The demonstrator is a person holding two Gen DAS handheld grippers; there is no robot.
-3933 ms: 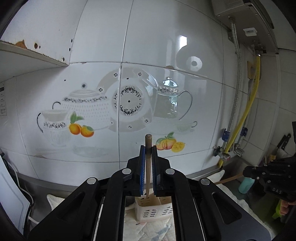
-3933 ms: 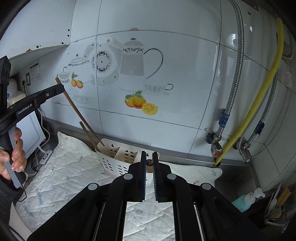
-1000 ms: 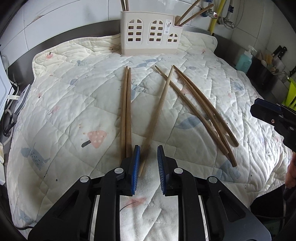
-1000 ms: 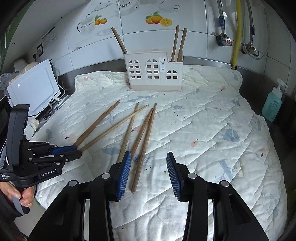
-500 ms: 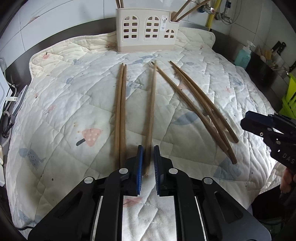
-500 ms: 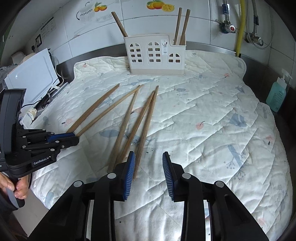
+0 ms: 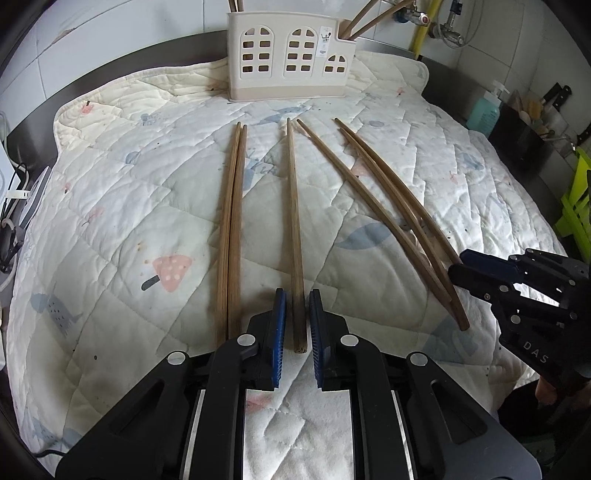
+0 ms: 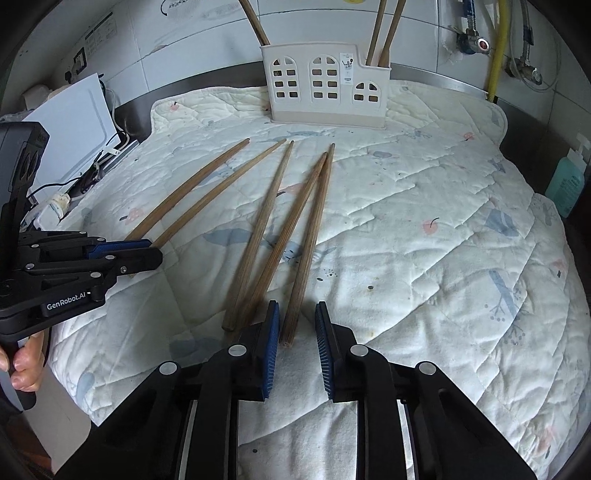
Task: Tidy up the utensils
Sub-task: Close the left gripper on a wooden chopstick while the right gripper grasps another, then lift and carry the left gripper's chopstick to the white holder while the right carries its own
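1. The left gripper (image 7: 297, 295) sits low over the quilted mat (image 7: 110, 184), its blue pads either side of the near end of the middle chopstick (image 7: 293, 221).
2. Those jaws are very narrow and have just eased a touch wider. A sliver of gap seems to show on each side of the stick, though the view is tight. I call it not clamped.
3. That chopstick lies flat on the mat, pointing straight up towards the cream utensil holder (image 7: 288, 55) at the back edge.
4. Just to its left lies a pair of chopsticks (image 7: 231, 221), side by side and touching along their length.
5. Over to the right gripper (image 8: 297, 305): its jaws have just been closing, and the butt end of the rightmost chopstick (image 8: 314, 229) is between them.
6. The stick lies close against the left pad, with clear space to the right pad, so there is no grip yet.
7. Its neighbour (image 8: 288, 236) runs right beside it, meeting it at the far tip, its near end hidden behind the left finger.
8. The holder stands upright on the mat, with sticks (image 8: 384, 33) already leaning in its compartments.
9. A teal soap bottle (image 7: 484, 110) stands off the mat at the far right.
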